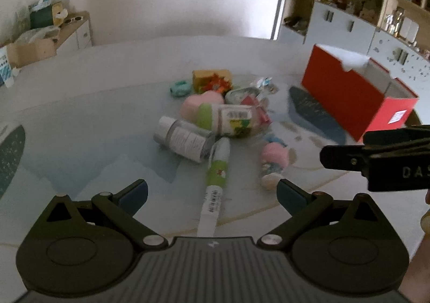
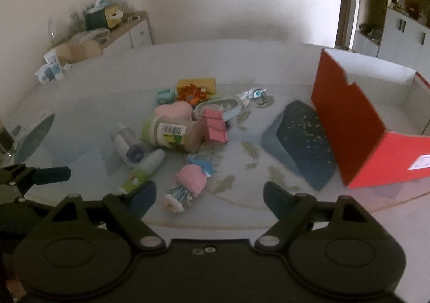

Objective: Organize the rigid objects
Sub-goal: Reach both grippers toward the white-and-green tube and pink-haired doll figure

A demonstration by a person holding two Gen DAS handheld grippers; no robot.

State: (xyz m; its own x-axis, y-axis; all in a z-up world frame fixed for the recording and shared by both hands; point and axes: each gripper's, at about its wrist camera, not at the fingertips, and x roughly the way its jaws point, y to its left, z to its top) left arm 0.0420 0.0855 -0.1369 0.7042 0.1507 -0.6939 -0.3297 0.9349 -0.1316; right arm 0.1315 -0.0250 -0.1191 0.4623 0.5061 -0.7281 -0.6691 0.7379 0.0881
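A pile of small objects lies mid-table: a green-and-white tube (image 1: pixel 218 168) (image 2: pixel 145 168), a grey spray bottle (image 1: pixel 184 139) (image 2: pixel 127 145), a green-capped jar (image 1: pixel 228 120) (image 2: pixel 172 132), a pink doll (image 1: pixel 272 162) (image 2: pixel 188 182), a pink clip stack (image 2: pixel 215 128), a yellow box (image 1: pixel 212 78) (image 2: pixel 196 85). An open red box (image 1: pixel 357 98) (image 2: pixel 371 125) stands at the right. My left gripper (image 1: pixel 212 195) is open, above the tube's near end. My right gripper (image 2: pixel 209 195) is open and empty, just before the doll; it also shows in the left wrist view (image 1: pixel 376 158).
A dark blue lid (image 1: pixel 314 112) (image 2: pixel 303 139) lies flat beside the red box. The table (image 1: pixel 80 104) has a pale patterned cloth. A sideboard (image 1: pixel 53 34) with clutter stands at the back left, shelves (image 1: pixel 362 7) at the back right.
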